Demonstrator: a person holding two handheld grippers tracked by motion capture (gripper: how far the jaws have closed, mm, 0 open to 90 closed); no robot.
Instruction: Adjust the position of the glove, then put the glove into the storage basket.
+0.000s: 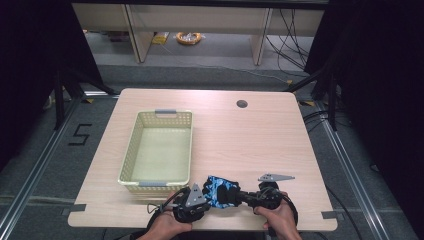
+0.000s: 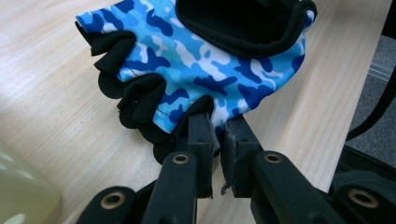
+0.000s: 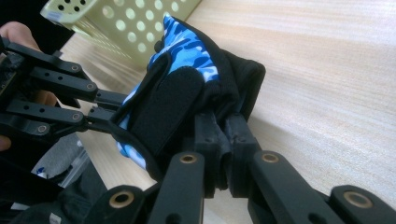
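A fingerless glove in blue camouflage with black trim hangs between my two grippers near the table's front edge. My left gripper is shut on the glove at its blue edge beside the black finger openings. My right gripper is shut on the glove at its black cuff, next to the black strap. In the high view the left gripper holds the glove's left side and the right gripper its right side. A hand holds each gripper from below.
A pale yellow perforated basket stands empty on the wooden table, just beyond my left gripper. A round cable hole sits near the table's far edge. The basket's wall rises behind the glove in the right gripper view.
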